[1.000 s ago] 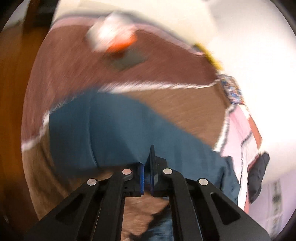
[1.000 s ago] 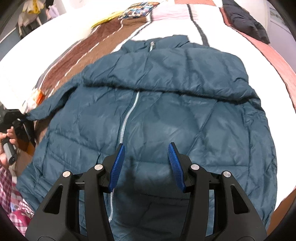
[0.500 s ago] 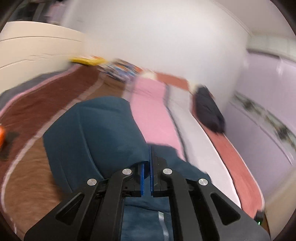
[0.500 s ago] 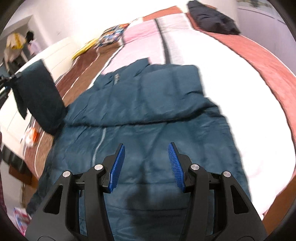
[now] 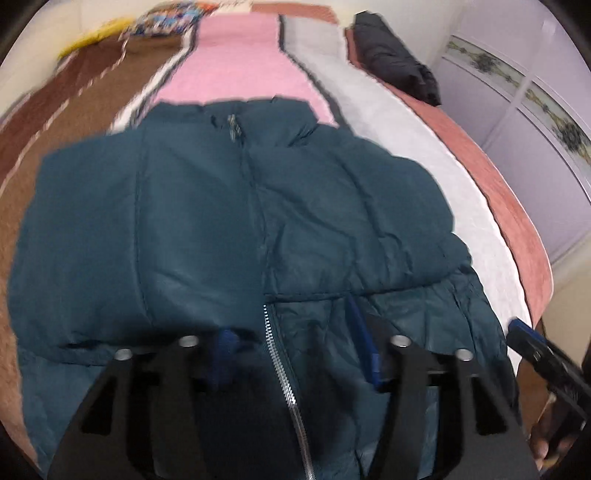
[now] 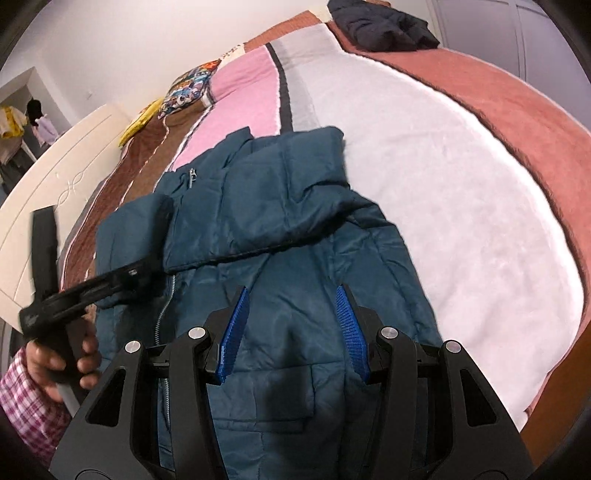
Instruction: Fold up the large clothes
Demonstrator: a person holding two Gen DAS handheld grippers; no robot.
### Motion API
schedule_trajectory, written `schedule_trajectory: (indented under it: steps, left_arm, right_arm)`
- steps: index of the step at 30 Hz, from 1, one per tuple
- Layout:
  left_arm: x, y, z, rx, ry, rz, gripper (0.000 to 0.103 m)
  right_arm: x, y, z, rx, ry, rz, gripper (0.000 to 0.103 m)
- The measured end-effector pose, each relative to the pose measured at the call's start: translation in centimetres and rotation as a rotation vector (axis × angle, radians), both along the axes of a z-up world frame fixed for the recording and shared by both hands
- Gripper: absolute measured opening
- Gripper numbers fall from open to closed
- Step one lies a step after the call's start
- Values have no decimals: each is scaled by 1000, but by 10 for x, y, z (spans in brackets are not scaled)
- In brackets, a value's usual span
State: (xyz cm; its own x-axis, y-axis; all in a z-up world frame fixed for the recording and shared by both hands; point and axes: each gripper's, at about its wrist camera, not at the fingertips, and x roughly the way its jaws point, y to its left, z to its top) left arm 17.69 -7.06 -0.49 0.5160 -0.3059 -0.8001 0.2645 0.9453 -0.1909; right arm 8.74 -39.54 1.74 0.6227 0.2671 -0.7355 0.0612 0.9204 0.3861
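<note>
From the right wrist view, at nine o'clock the left gripper (image 6: 122, 273) is coming in over the teal puffer jacket (image 6: 280, 236), a hand (image 6: 62, 362) in a checked sleeve (image 6: 26, 391) wrapping its handle; its tips are lying dark against the folded sleeve, so contact there is hard to read. In its own view the left gripper (image 5: 295, 350) is blurring, jaws opening, the jacket's zipper (image 5: 284, 376) running beneath the gap, nothing gripped. One jaw pad is smearing into a blue blob. Both jacket sleeves are lying folded across the chest, collar pointing to twelve o'clock. The hem is getting cut off behind the tool bodies at six o'clock. The right gripper (image 6: 291, 332) is hovering over the jacket's lower front, jaws sitting partly apart, holding nothing. The jacket is lying on a striped bedspread (image 6: 424, 192), brown, pink, grey, white and rust bands. At twelve o'clock a dark bundle of clothing (image 6: 384, 26) is sitting near the far edge. At ten o'clock a patterned pillow (image 6: 188, 86), a cream headboard (image 6: 55, 184) and a blurry doorway; purple wardrobe doors (image 5: 535, 129) at two o'clock
</note>
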Motion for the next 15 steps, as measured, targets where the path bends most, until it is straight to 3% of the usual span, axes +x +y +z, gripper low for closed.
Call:
schedule_trajectory:
  steps: [7,12,15]
  left_arm:
    - [-54,44,15,-73,8,-52,67]
    - [-77,82,19,-108,-31,53,67]
    - [-93,111,18,-95,-46,137,67]
  right_arm:
    - [10,43,9,-35,-19,109,49]
    - [20,107,26,-132,-80,268,49]
    - [21,163,34,-283,-154,388,59]
